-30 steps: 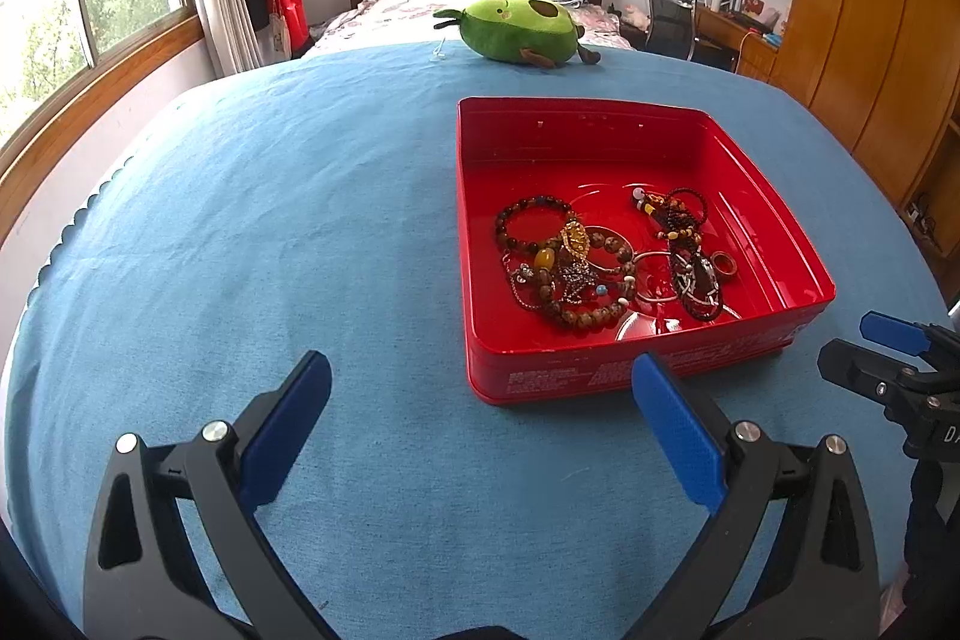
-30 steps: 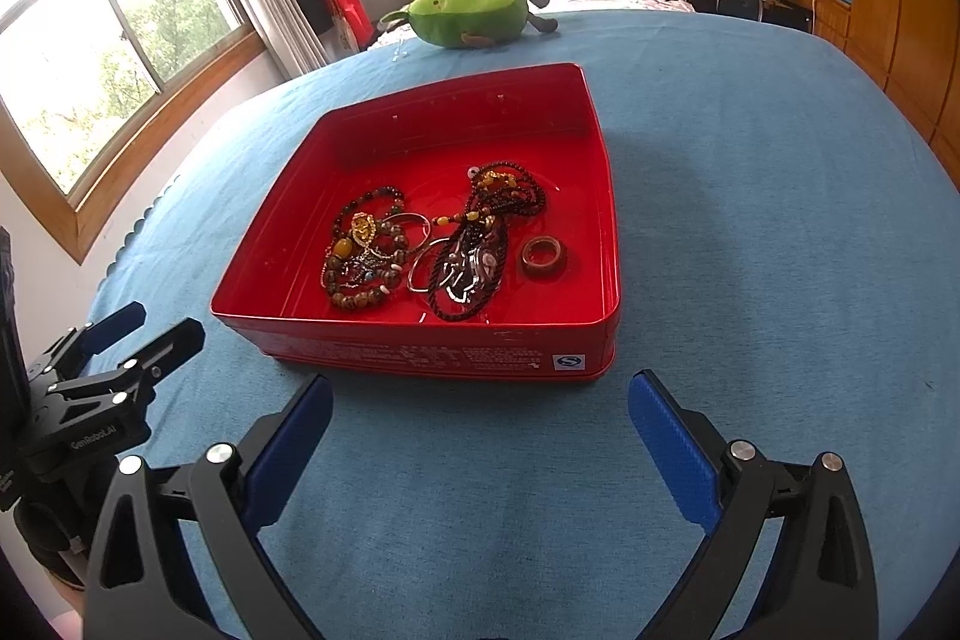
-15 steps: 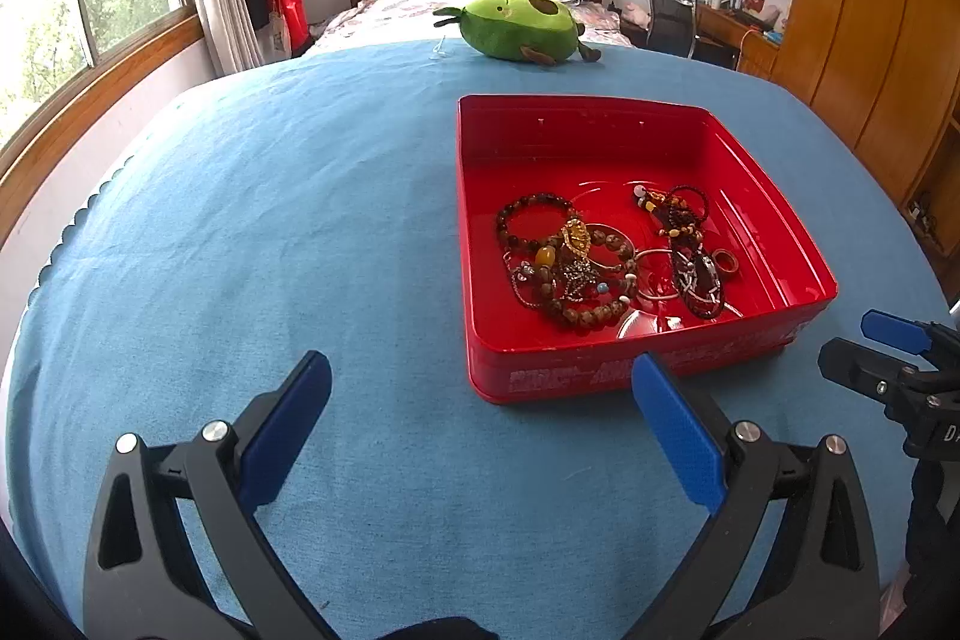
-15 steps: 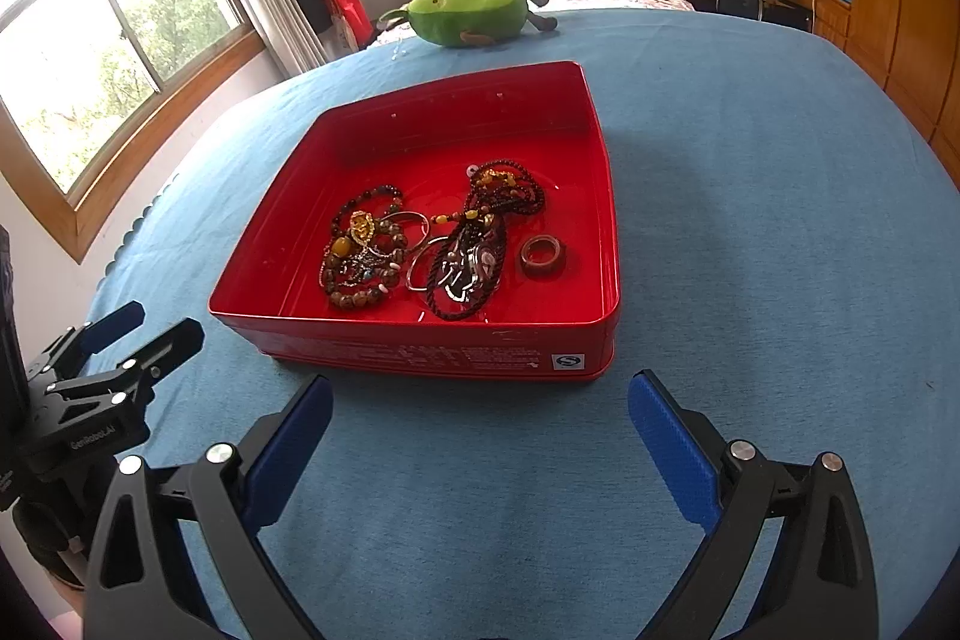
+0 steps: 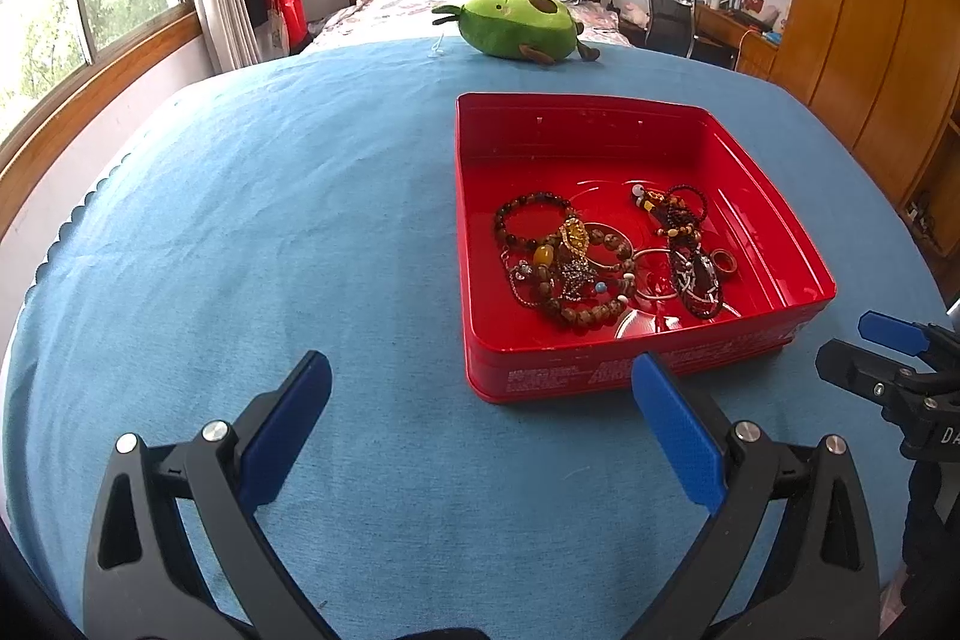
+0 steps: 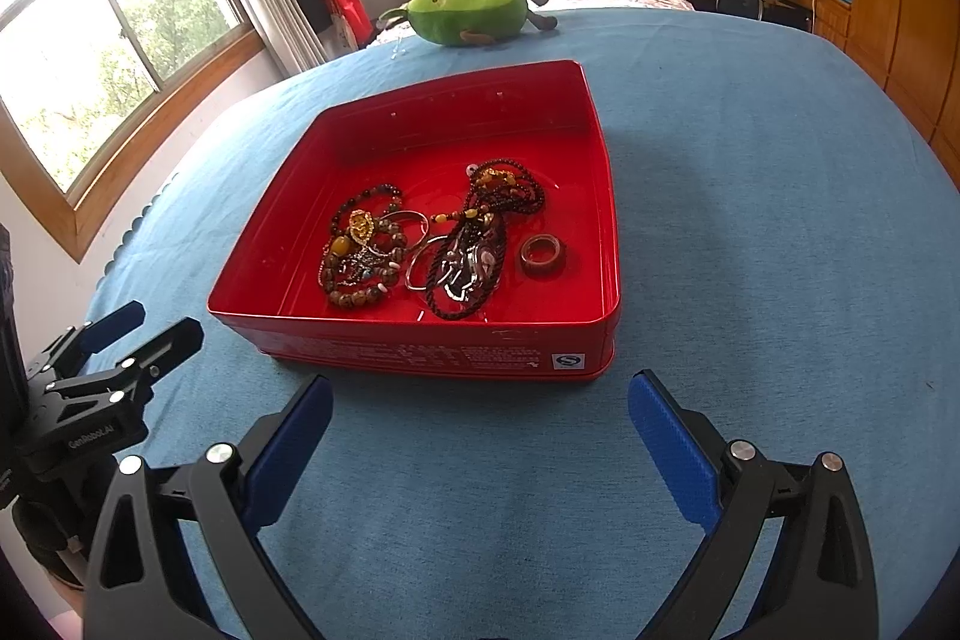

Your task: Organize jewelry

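Observation:
A red box [image 5: 774, 214] [image 6: 288, 232] stands on the blue cloth. It holds a tangle of bead bracelets [image 5: 564, 262] [image 6: 360, 256], a dark bead necklace [image 5: 690, 244] [image 6: 480, 232], thin metal bangles [image 6: 420, 256] and a brown ring [image 5: 725, 263] [image 6: 542, 255]. My left gripper [image 5: 480, 394] is open and empty, short of the box's near left corner. My right gripper [image 6: 480, 400] is open and empty, just in front of the box's near wall. Each gripper shows in the other's view: the right one [image 5: 888, 358], the left one [image 6: 132, 340].
A green avocado plush toy [image 5: 516, 23] [image 6: 471, 9] lies at the table's far edge. The blue tablecloth [image 5: 240, 220] [image 6: 780, 220] spreads wide left and right of the box. A bed, windows and wooden wardrobes lie beyond.
The right wrist view has crept slightly closer to the box. The left gripper has not visibly moved. Both stay open.

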The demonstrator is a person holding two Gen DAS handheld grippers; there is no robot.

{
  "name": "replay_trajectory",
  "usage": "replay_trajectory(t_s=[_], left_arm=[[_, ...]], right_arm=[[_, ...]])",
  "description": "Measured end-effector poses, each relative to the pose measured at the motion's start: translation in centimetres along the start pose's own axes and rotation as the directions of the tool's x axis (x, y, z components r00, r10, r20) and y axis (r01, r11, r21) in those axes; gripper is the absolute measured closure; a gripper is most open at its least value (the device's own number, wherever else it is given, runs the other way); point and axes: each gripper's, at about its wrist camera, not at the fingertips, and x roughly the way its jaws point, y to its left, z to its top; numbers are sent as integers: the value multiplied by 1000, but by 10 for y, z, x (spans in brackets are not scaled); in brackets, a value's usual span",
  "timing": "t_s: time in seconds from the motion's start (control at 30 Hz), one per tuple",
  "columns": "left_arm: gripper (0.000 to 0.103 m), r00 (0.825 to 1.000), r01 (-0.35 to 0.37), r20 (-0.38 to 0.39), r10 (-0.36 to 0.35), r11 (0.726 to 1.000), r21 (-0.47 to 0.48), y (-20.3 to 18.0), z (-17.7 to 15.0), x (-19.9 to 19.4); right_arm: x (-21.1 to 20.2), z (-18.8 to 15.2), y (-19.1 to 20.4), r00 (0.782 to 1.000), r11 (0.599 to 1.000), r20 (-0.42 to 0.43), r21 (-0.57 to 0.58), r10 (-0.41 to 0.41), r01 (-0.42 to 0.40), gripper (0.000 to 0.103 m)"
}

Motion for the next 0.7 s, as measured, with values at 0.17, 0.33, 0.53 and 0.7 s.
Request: replay_trajectory(t_s=[0.17, 0.33, 0.53, 0.7], left_arm=[[3, 1000, 3, 5, -3, 1000, -4, 0, 0, -2], [3, 1000, 0, 5, 0, 1000, -1, -1, -1, -3], [3, 1000, -4, 0, 4, 1000, 6, -2, -1, -2], [3, 1000, -5, -15, 5, 1000, -3, -1, 1, -1]], right_arm=[[0, 0, -1, 1000, 1000, -1, 1, -3, 3, 4], [1, -1, -1, 1000, 1000, -3, 1, -5, 5, 4], [1, -2, -1, 1000, 1000, -3, 0, -7, 7, 4], [2, -2, 0, 1000, 1000, -5, -2, -12, 12, 4]])
